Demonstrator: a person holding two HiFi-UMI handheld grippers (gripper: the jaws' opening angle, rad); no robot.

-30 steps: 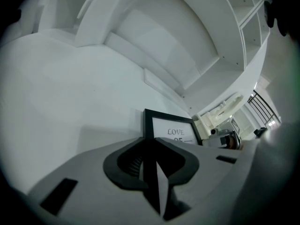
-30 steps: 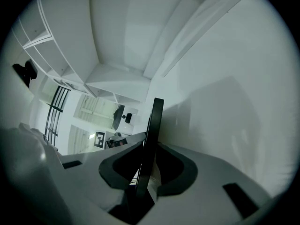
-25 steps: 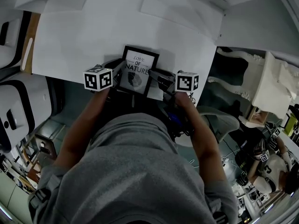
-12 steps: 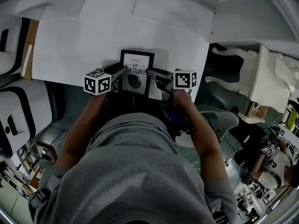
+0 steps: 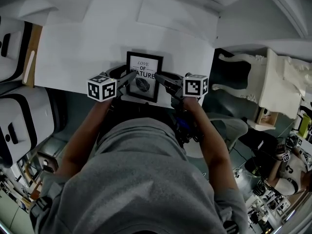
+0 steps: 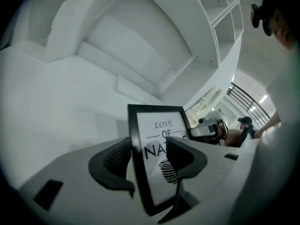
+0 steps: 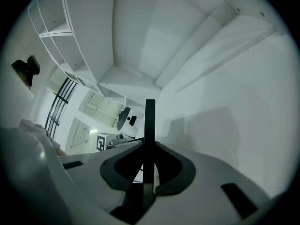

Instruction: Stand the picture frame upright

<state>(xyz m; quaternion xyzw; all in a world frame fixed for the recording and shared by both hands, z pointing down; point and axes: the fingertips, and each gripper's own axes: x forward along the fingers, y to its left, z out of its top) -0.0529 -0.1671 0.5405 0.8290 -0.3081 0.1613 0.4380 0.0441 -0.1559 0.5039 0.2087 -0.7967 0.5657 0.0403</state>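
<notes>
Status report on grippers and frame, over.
Left gripper open, jaws just opened, picture frame edge between them. Right gripper shut on picture frame, jaws just closing. Frame near upright on table. Nothing blocking.

White desk (image 5: 73, 48), bare top. Black picture frame (image 5: 144, 77) at desk's near edge, about mid-width; contact with desk unclear. Pale flat panels (image 5: 175, 16) along desk's far side.
</notes>
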